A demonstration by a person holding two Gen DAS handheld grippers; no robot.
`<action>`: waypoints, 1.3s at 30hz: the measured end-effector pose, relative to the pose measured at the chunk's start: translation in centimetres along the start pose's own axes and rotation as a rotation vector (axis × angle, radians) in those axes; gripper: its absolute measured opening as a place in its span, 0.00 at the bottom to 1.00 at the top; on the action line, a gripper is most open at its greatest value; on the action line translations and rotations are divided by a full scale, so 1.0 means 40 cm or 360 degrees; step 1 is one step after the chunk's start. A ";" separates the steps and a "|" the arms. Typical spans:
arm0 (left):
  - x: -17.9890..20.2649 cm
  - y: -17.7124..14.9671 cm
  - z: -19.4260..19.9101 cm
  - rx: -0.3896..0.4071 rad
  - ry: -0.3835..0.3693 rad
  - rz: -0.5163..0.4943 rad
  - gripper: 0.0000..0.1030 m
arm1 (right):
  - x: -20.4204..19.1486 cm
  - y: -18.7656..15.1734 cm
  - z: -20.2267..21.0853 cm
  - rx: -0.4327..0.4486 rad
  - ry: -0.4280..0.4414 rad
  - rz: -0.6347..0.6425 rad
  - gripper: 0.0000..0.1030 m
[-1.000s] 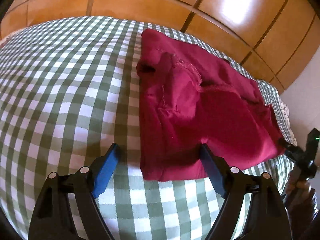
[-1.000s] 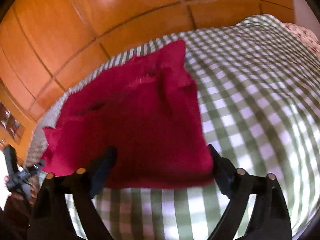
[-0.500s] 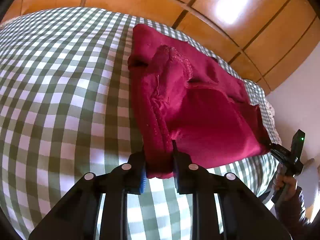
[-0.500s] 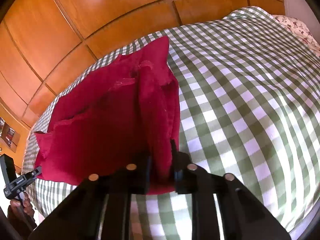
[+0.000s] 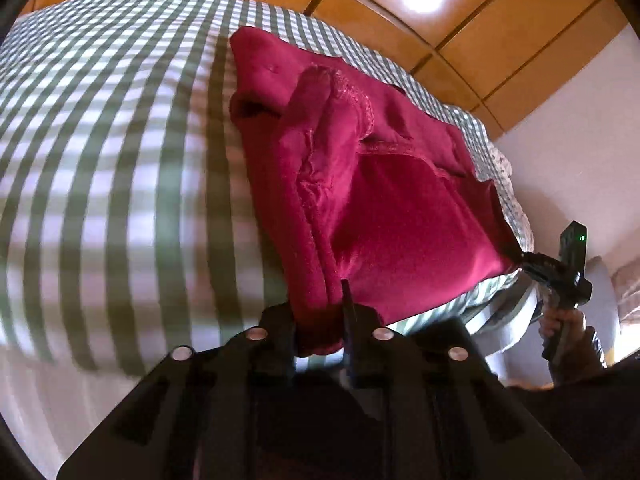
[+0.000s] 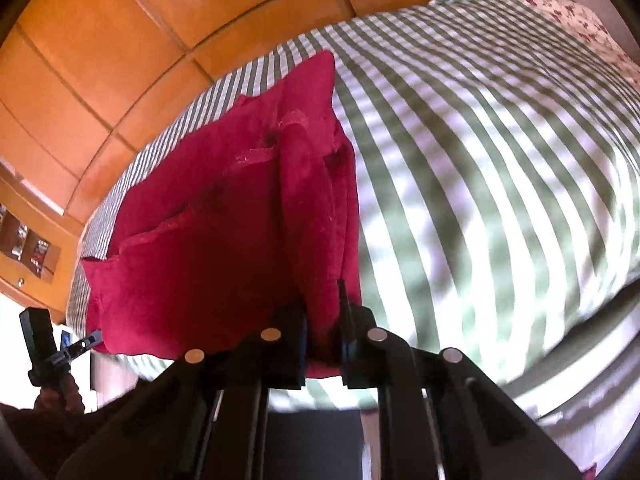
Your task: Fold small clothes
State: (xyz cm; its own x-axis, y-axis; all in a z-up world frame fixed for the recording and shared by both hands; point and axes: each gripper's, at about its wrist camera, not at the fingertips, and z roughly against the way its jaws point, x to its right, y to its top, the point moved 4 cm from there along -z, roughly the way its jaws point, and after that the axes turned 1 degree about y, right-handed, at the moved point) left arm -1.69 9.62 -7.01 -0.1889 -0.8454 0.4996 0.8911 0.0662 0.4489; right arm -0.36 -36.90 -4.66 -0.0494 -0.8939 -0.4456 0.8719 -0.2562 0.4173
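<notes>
On the green-and-white checked bedspread (image 5: 120, 152) lies a dark red garment (image 5: 384, 216), rumpled and partly doubled over, with its near edge at the side of the bed. At one near corner the left tongs (image 5: 320, 320) are clamped on a bunched fold of the cloth; at the other near corner the right tongs (image 6: 323, 322) pinch the fabric in the same way. Each tool shows small in the other's view, gripping its own corner. Behind the bed stand orange wooden cupboard doors (image 6: 120, 40).
</notes>
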 end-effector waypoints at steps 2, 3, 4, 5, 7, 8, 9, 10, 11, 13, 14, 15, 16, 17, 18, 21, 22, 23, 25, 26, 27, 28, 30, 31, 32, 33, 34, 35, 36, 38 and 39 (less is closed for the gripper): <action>-0.003 0.001 0.019 0.0023 0.0005 0.0002 0.38 | -0.004 -0.004 0.009 0.0009 0.0005 0.0007 0.15; -0.003 0.010 0.032 0.0059 0.0021 -0.0008 0.46 | -0.002 0.004 0.018 0.0043 -0.0004 -0.0006 0.25; -0.006 0.030 0.042 0.0113 0.0048 -0.0006 0.59 | 0.000 0.020 0.030 0.0098 -0.0012 -0.0028 0.36; -0.014 0.050 0.045 0.0147 0.0061 0.0015 0.61 | 0.000 0.032 0.034 0.0130 -0.0021 -0.0037 0.53; -0.025 0.087 0.041 0.0175 0.0072 0.0047 0.61 | -0.014 0.068 0.039 0.0196 -0.0053 0.0000 0.54; -0.030 0.107 0.036 0.0199 0.0093 0.0058 0.61 | -0.025 0.088 0.034 0.0218 -0.0073 0.0026 0.54; -0.031 0.125 0.028 0.0212 0.0094 0.0059 0.61 | -0.035 0.107 0.026 0.0240 -0.0104 0.0051 0.54; -0.026 0.140 0.023 0.0217 0.0094 0.0056 0.61 | -0.046 0.126 0.012 0.0252 -0.0132 0.0082 0.54; -0.019 0.155 0.012 0.0224 0.0100 0.0047 0.61 | -0.049 0.139 0.002 0.0257 -0.0146 0.0102 0.54; -0.003 0.180 -0.010 0.0222 0.0090 0.0021 0.61 | -0.062 0.170 -0.034 0.0259 -0.0180 0.0140 0.54; 0.006 0.190 -0.026 0.0209 0.0094 0.0011 0.59 | -0.066 0.184 -0.057 0.0242 -0.0195 0.0147 0.52; 0.012 0.197 -0.046 0.0183 0.0109 -0.0002 0.55 | -0.061 0.196 -0.083 0.0217 -0.0213 0.0149 0.48; 0.015 0.199 -0.056 0.0165 0.0115 -0.0015 0.40 | -0.058 0.203 -0.103 0.0195 -0.0224 0.0150 0.44; 0.019 0.201 -0.069 0.0146 0.0132 -0.0036 0.23 | -0.056 0.206 -0.120 0.0169 -0.0222 0.0152 0.30; 0.020 0.202 -0.075 0.0146 0.0174 -0.0057 0.16 | -0.054 0.203 -0.132 0.0138 -0.0207 0.0153 0.19; 0.025 0.196 -0.054 0.0200 0.0212 -0.0079 0.09 | -0.066 0.193 -0.096 0.0168 -0.0203 0.0184 0.08; 0.027 0.193 -0.040 0.0219 0.0214 -0.0084 0.09 | -0.069 0.190 -0.077 0.0182 -0.0196 0.0188 0.07; 0.032 0.188 -0.020 0.0247 0.0218 -0.0099 0.09 | -0.073 0.187 -0.058 0.0196 -0.0188 0.0189 0.07; 0.045 0.178 0.015 0.0301 0.0234 -0.0155 0.09 | -0.089 0.181 -0.010 0.0238 -0.0155 0.0189 0.07; 0.055 0.176 0.026 0.0317 0.0237 -0.0181 0.09 | -0.098 0.182 0.001 0.0250 -0.0149 0.0189 0.07; 0.062 0.178 0.035 0.0330 0.0245 -0.0204 0.09 | -0.106 0.187 0.018 0.0270 -0.0141 0.0192 0.07; 0.072 0.183 0.045 0.0351 0.0254 -0.0232 0.09 | -0.114 0.196 0.032 0.0294 -0.0130 0.0192 0.07; 0.082 0.203 0.062 0.0397 0.0247 -0.0256 0.09 | -0.132 0.223 0.058 0.0332 -0.0101 0.0185 0.07; 0.085 0.214 0.068 0.0417 0.0240 -0.0258 0.09 | -0.136 0.239 0.061 0.0354 -0.0083 0.0179 0.07; 0.087 0.234 0.076 0.0448 0.0225 -0.0256 0.09 | -0.141 0.262 0.062 0.0376 -0.0058 0.0168 0.07; 0.088 0.250 0.080 0.0468 0.0214 -0.0250 0.09 | -0.143 0.281 0.061 0.0393 -0.0046 0.0158 0.07; 0.087 0.275 0.085 0.0499 0.0212 -0.0245 0.09 | -0.144 0.307 0.059 0.0411 -0.0035 0.0154 0.07; 0.086 0.304 0.087 0.0527 0.0221 -0.0250 0.09 | -0.147 0.330 0.053 0.0428 -0.0029 0.0155 0.07; 0.088 0.327 0.085 0.0547 0.0232 -0.0260 0.09 | -0.149 0.364 0.040 0.0445 -0.0028 0.0160 0.07; 0.083 0.380 0.072 0.0577 0.0260 -0.0267 0.08 | -0.143 0.427 0.002 0.0450 -0.0027 0.0140 0.07; 0.077 0.405 0.063 0.0580 0.0265 -0.0258 0.07 | -0.138 0.448 -0.013 0.0451 -0.0029 0.0130 0.07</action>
State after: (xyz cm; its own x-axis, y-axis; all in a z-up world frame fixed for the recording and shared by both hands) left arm 11.14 9.43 3.65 -0.2184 -0.9324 0.2880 0.6458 0.0831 0.7589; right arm 15.81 -36.36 4.87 0.0044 -0.9215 -0.3883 0.7025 -0.2735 0.6570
